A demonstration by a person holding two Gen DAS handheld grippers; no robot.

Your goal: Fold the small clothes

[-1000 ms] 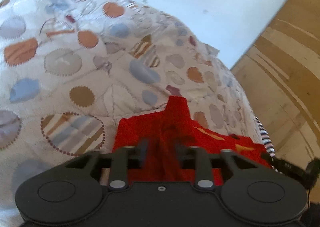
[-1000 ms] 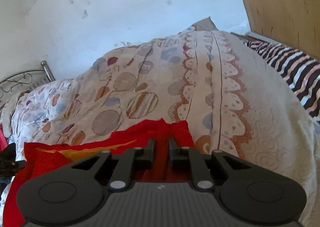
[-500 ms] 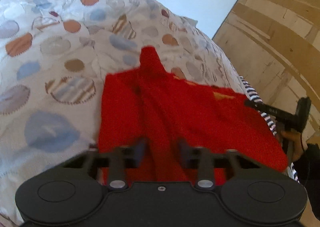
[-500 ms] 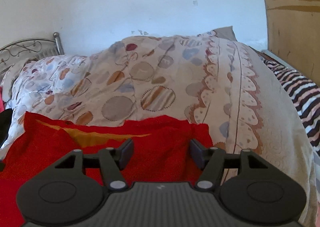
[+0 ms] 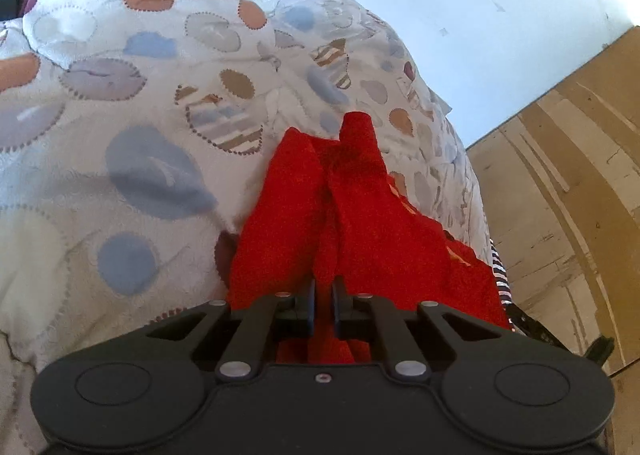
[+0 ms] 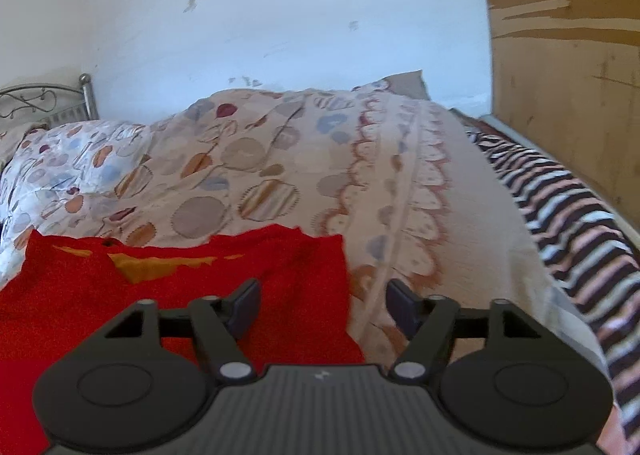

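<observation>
- The left gripper has its 2 jaws nearly together, clamped on a bunched fold of the red garment, which rises between the fingers and stands up in 2 soft ridges ahead of them.
- The right gripper has its jaws wide apart and opening further; nothing is pinched between them. Its left finger lies over the garment's right part, its right finger over bare quilt.
- The red garment lies spread on the bed in the right wrist view, with a yellow-orange marking near its far edge and its right edge running between the open fingers.
- Under it is a pale quilt printed with blue, orange and striped round patches, with a scalloped border along its right side.
- A dark striped blanket lies beside the quilt's right edge, against a wooden panel.
- A metal bed frame shows at far left, below a white wall.
- No container is in view.
</observation>
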